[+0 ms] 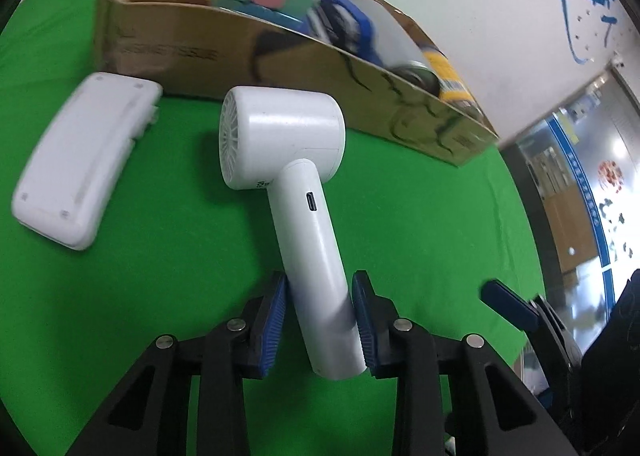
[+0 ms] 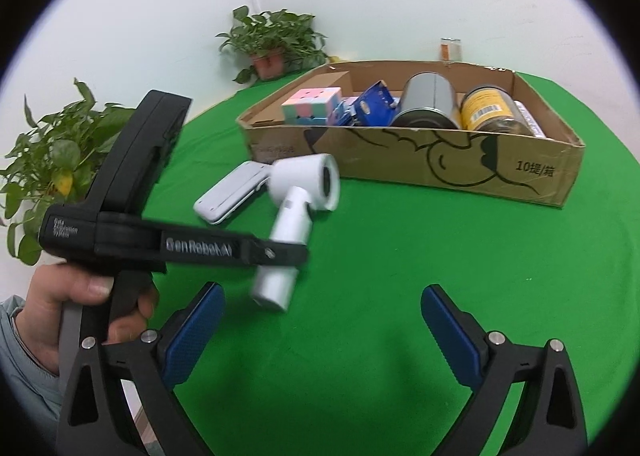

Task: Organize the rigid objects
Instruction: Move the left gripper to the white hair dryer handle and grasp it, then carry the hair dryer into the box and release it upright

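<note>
A white hair dryer (image 1: pixel 288 135) (image 2: pixel 296 191) lies on the green table in front of a cardboard box (image 1: pixel 280 55) (image 2: pixel 400 159). My left gripper (image 1: pixel 320 280) (image 2: pixel 280 256) is shut on the lower part of its handle, with a blue pad pressed on each side. A flat white device (image 1: pixel 80 163) (image 2: pixel 228 195) lies to the left of the dryer's head. My right gripper (image 2: pixel 322 290) stands open over bare green cloth, to the right of the dryer's handle, with nothing between its fingers. One of its blue fingers (image 1: pixel 508 304) shows at the right in the left wrist view.
The box holds a pastel cube (image 2: pixel 312 103), a blue object (image 2: pixel 376 103), a grey can (image 2: pixel 428 99) and a yellow-labelled jar (image 2: pixel 488 107). Potted plants (image 2: pixel 276 39) (image 2: pixel 52 159) stand at the back and left. A person's hand (image 2: pixel 80 296) holds the left gripper.
</note>
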{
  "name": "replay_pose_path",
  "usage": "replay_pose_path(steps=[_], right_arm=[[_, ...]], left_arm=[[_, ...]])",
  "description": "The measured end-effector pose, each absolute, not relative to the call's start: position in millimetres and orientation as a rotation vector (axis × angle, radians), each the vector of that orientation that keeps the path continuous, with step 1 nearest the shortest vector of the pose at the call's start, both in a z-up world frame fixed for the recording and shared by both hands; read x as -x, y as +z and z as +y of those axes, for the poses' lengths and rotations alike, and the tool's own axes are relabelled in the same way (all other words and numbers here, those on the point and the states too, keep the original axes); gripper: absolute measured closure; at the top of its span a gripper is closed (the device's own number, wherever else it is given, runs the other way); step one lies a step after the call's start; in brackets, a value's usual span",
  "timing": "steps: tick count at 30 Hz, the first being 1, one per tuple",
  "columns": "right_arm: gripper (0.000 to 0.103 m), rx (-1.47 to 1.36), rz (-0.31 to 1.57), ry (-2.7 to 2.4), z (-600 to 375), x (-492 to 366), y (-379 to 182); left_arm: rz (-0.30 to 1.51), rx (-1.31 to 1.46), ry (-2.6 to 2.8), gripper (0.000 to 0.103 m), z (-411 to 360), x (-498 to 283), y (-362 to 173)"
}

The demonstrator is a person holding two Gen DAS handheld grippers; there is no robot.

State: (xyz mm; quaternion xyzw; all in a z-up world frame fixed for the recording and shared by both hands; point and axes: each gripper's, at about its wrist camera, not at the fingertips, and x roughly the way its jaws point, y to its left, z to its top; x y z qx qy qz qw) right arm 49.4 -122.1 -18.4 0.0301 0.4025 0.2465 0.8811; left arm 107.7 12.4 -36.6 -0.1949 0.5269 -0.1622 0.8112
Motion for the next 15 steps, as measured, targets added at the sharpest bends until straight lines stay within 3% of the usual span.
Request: replay_pose_path(steps=[5,7,11,12,15], right_arm=[[0.022,-0.042,0.905,0.528,-115.9,-56.1,-30.3],[0.042,-0.031,0.942,0.522,-111.6,-60.0,-35.5],[0.062,-0.031,0.994,0.546,-101.1,-63.7,-44.7],[0.074,-0.032,1.001,0.561,-98.3,-63.7,-45.6],[0.075,-0.006,1.005,0.545,-88.7,-61.3,-49.1]], left_arm=[[1.16,0.546,-0.42,0.073,10.1,-103.2,-39.6],[1.165,0.556,-0.428,0.073,10.0,-100.5,-40.3],[1.176,0.565,-0.446,0.073,11.1,-98.1,-39.9],[1.175,0.562,-0.447,0.072,10.7,-99.3,-40.1],[1.165,0.532,-0.434,0.073,7.6,-97.5,-37.4]])
